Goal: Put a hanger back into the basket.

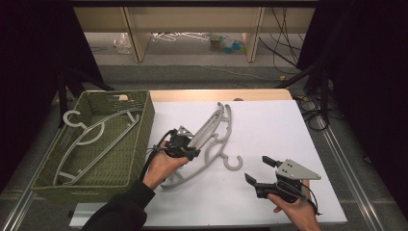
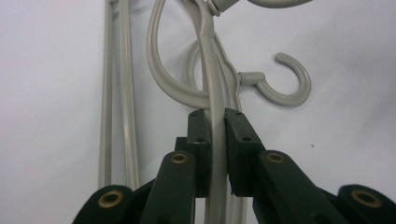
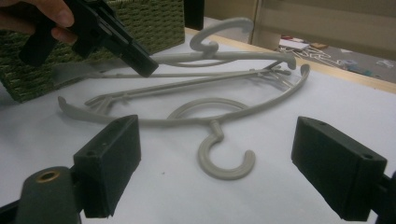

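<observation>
Grey plastic hanger held: the lifted hanger (image 2: 215,140), a thin rounded rod, runs straight between the jaws of the left gripper (image 2: 215,122), which is clenched on it; in the high view the gripper (image 1: 185,144) sits on this hanger's arm near the middle of the bench.
Hanger on the sheet: a second hanger (image 3: 219,140) lies flat just under and beside the held one, its open hook (image 1: 234,162) pointing toward the person's right side.
Right gripper: right gripper (image 1: 256,169) rests well apart from both hangers at the near right, jaws released and wide, nothing between the black block-shaped pads (image 3: 112,158).
Bench surface: bench (image 1: 269,125) covered by a smooth white sheet, with a pale wooden edge at the far side.
Basket: woven green basket (image 1: 144,120), rectangular, at the left of the bench, touching the sheet's edge.
Basket contents: one more grey hanger (image 1: 91,139) lying slanted inside it.
Shapes: all hangers share curved shoulders, a straight lower bar and a round hook.
</observation>
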Demonstrator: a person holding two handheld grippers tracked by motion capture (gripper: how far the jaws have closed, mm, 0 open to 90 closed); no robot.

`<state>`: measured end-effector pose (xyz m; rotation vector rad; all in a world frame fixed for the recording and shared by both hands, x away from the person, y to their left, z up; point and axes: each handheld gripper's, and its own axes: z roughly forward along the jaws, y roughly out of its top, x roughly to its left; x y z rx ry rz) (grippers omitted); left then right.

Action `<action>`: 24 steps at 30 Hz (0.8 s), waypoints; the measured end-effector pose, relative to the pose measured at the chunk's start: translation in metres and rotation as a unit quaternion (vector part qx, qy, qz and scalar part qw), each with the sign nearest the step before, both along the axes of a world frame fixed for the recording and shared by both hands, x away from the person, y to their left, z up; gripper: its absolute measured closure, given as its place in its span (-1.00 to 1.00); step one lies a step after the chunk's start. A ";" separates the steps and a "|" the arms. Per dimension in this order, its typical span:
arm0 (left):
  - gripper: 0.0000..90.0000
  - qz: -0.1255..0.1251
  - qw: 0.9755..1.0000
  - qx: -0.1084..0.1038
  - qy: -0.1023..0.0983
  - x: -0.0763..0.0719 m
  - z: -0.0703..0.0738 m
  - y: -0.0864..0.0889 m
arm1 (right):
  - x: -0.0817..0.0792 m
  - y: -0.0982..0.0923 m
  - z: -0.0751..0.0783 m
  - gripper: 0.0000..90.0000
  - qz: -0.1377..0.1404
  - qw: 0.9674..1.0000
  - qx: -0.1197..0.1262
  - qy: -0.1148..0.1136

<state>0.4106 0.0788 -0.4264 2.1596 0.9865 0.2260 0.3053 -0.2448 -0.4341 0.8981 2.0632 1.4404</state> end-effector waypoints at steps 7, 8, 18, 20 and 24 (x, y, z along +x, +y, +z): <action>0.80 0.026 0.997 -0.077 0.008 0.000 0.013 0.015 | -0.001 -0.001 0.001 -0.63 0.002 1.000 -0.009 0.003; 0.80 0.026 0.997 -0.077 0.008 0.000 0.013 0.015 | -0.001 -0.001 0.001 -0.63 0.002 1.000 -0.009 0.003; 0.80 0.028 0.986 -0.166 -0.007 -0.010 0.049 0.036 | -0.001 -0.001 0.000 -0.63 0.002 1.000 -0.006 0.006; 0.80 0.028 0.985 -0.170 -0.009 -0.011 0.051 0.037 | -0.001 -0.001 0.000 -0.63 0.000 1.000 -0.008 0.006; 0.80 0.024 0.982 -0.184 -0.020 -0.016 0.065 0.044 | -0.001 -0.001 0.000 -0.63 0.000 1.000 -0.007 0.011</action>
